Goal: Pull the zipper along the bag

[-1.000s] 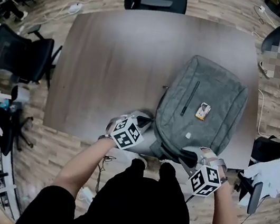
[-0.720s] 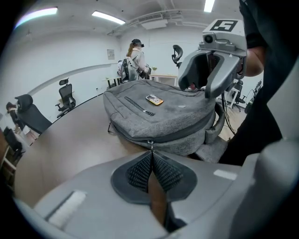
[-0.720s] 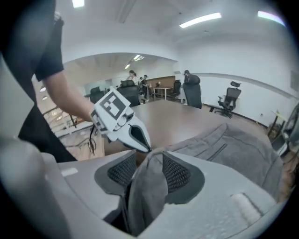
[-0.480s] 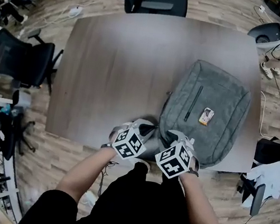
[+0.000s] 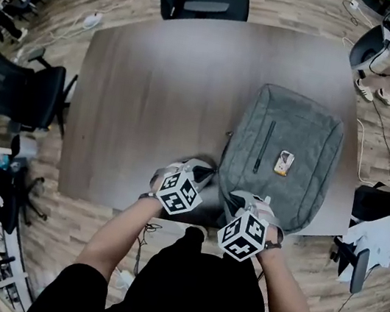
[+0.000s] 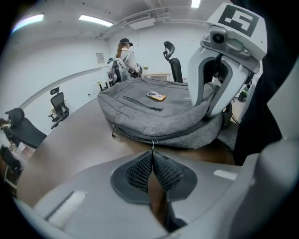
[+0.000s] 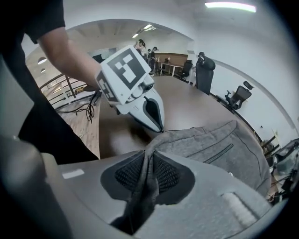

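Observation:
A grey backpack (image 5: 281,155) lies flat on the right half of the brown table (image 5: 154,92). My left gripper (image 5: 207,170) sits at the bag's near left corner. In the left gripper view its pads (image 6: 140,170) are shut on the small metal zipper pull (image 6: 153,143), which hangs from the dark zipper line (image 6: 140,135). My right gripper (image 5: 241,198) is at the bag's near edge, close beside the left. Its jaws have just been closing, and a fold of the bag's grey fabric (image 7: 148,163) is pinched between its pads (image 7: 128,175).
A small orange-and-white tag (image 5: 282,162) lies on top of the bag, beside a dark pocket zipper (image 5: 262,146). The table's near edge (image 5: 127,203) runs just under both grippers. Office chairs (image 5: 207,0) stand beyond the far side. A person (image 6: 126,58) stands far off.
My right gripper has moved left from the bag's near right corner to its near edge beside the left gripper and has taken hold of the fabric. The left gripper has stayed put.

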